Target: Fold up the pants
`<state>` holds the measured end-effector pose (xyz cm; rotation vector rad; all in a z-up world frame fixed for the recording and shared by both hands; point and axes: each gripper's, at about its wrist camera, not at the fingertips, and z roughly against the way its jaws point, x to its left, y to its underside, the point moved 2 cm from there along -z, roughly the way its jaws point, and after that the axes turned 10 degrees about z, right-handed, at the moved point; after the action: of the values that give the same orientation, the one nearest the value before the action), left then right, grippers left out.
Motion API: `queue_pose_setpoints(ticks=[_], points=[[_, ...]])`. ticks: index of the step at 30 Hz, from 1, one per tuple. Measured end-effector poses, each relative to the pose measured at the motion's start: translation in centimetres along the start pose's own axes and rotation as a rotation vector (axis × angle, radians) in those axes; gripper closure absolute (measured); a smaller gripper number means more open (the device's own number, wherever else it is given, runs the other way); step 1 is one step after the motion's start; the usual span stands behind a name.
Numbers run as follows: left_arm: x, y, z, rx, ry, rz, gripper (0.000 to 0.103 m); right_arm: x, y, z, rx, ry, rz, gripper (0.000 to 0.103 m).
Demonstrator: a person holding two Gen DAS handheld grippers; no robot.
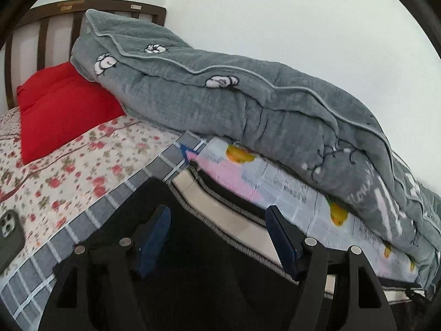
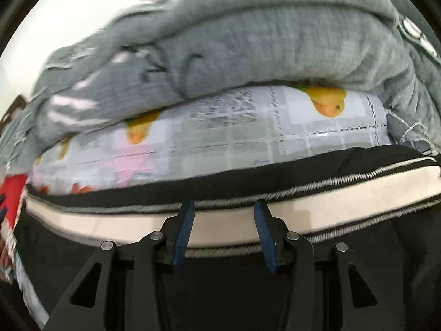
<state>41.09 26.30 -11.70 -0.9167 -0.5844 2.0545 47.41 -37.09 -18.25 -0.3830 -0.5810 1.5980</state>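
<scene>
One pair of black pants (image 1: 193, 248) with a white side stripe (image 2: 234, 220) lies on a bed, directly under and ahead of two hand-held grippers, its long axis running along the stripe, across both wrist views and parallel to the stacked bedding behind it. The left hand-held gripper (image 1: 217, 220) hangs over the dark cloth with its blue pads spread wide and nothing between them; the stripe passes just beyond its right finger, slanting away toward the far corner of the garment. The right hand-held gripper (image 2: 223, 207) stands part-spread with its fingertips at the near edge of the stripe; whether the pads touch the cloth cannot be told, and nothing is visibly pinched. By that view the right one looks nearer the stripe edge, so it seems better placed to take hold there, while the left covers the open black panel.

Behind the pants are one grey quilt (image 1: 248, 102) on top of one pale printed quilt (image 1: 289, 190), the garment's far edge touching the lower one. One red pillow (image 1: 63, 107) leans near the headboard (image 1: 46, 24), well apart from the pants, and one phone (image 1: 11, 237) rests on the floral sheet (image 1: 82, 160) at the left
</scene>
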Motion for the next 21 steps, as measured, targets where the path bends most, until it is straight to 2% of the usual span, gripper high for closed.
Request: queue_pose_setpoints(ticks=[3, 6, 12, 17, 19, 21], points=[[1.2, 1.5, 1.2, 0.036, -0.007, -0.002, 0.033, 1.0, 2.2, 3.4, -0.053, 0.016, 0.053, 0.050], [3.2, 3.6, 3.0, 0.080, -0.001, 0.002, 0.033, 1.0, 5.2, 6.4, -0.080, 0.051, 0.094, 0.049], [9.4, 7.8, 6.4, 0.123, 0.047, 0.051, 0.034, -1.0, 12.1, 11.7, -0.108, 0.039, 0.055, 0.048], [12.9, 7.5, 6.5, 0.114, 0.068, 0.111, 0.035, -1.8, 16.5, 14.8, -0.115, 0.058, 0.018, 0.048], [12.8, 6.8, 5.8, 0.128, 0.102, 0.084, 0.035, -2.1, 17.2, 14.9, -0.112, 0.058, -0.017, 0.048], [12.6, 6.0, 5.0, 0.105, 0.087, 0.069, 0.035, -2.2, 18.1, 15.1, -0.107, 0.048, -0.056, 0.048]])
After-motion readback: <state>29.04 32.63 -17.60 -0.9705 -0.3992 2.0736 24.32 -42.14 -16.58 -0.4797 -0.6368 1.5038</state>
